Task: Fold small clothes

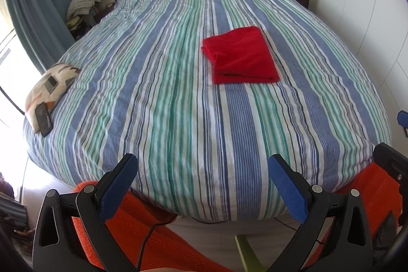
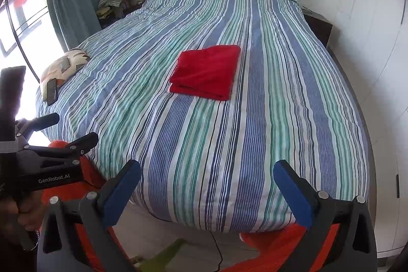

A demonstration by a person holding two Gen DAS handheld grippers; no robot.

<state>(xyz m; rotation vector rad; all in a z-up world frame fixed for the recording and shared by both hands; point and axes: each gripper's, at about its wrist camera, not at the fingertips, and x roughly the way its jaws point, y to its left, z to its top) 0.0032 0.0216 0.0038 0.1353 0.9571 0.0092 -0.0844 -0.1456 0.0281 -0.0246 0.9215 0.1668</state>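
Note:
A red garment (image 1: pixel 242 56) (image 2: pixel 207 72) lies folded into a flat rectangle on the striped bedspread (image 1: pixel 165 93) (image 2: pixel 280 106), around the middle of the bed. My left gripper (image 1: pixel 202 185) hangs open over the foot of the bed, well short of the garment, with nothing between its blue pads (image 1: pixel 287 191). My right gripper (image 2: pixel 207 191) is also open and empty, held back at the foot edge. In the right wrist view the left gripper's black body (image 2: pixel 51 165) shows at the left, held by a hand (image 2: pixel 25 216).
A patterned cushion (image 1: pixel 49 86) (image 2: pixel 63 65) with a dark phone (image 1: pixel 43 120) (image 2: pixel 51 91) beside it sits at the bed's left edge. Orange fabric (image 1: pixel 153 233) (image 2: pixel 275 249) and a black cable (image 2: pixel 216 246) lie below the foot. White wardrobes (image 2: pixel 377 68) stand at the right, curtains (image 1: pixel 38 4) at the left.

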